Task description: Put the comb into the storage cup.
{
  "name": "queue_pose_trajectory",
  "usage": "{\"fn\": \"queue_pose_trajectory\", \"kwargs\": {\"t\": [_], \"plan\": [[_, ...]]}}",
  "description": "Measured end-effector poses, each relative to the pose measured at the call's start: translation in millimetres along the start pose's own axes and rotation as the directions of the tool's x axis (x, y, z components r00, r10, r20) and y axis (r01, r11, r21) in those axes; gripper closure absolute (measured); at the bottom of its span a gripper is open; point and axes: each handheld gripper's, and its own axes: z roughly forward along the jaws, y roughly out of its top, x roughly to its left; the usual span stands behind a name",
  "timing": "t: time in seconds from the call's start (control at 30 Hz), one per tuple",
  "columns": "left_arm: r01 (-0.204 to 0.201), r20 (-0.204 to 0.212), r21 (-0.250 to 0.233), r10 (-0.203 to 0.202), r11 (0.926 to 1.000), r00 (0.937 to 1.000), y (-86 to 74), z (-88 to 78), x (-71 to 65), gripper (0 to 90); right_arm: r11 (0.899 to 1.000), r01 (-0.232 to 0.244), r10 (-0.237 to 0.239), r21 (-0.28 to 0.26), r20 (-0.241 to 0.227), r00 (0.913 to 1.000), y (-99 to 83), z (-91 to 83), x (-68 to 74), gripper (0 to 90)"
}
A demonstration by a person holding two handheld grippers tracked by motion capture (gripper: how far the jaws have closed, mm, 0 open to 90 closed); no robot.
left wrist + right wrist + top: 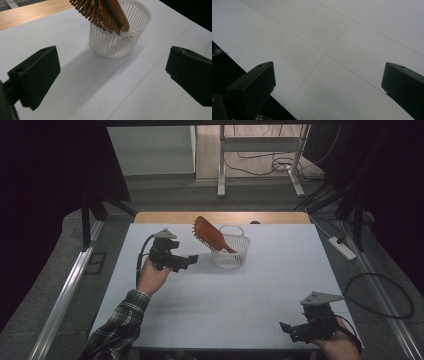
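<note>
Smooth white table [200, 305], slatted plastic basket [120, 42], bristly wooden hairbrush [105, 12]

Left gripper [191, 259] raised mid-table, right gripper [285, 327] low at near edge, both spread wide.

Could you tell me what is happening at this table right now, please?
A person holds a claw in each hand over a white table. A wooden hairbrush stands handle-down in a small white slatted basket, its bristled head leaning out over the rim. The left claw is open and empty, pointed at the basket from beside it without touching. The right claw is also open and empty, low over the near right corner of the table, far from the basket.
</note>
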Motion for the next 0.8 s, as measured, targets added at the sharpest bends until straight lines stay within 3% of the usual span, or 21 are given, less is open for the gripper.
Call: {"fn": "queue_pose_trajectory", "kwargs": {"t": [0.8], "plan": [[-0.036, 0.015, 0.026, 0.036, 0.9990, 0.9992, -23.2, -9.4, -16.6, 0.1, 1.000, 0.001, -0.001, -0.007, 0.001, 1.0000, -0.3, -0.4, 0.4, 0.0]]}}
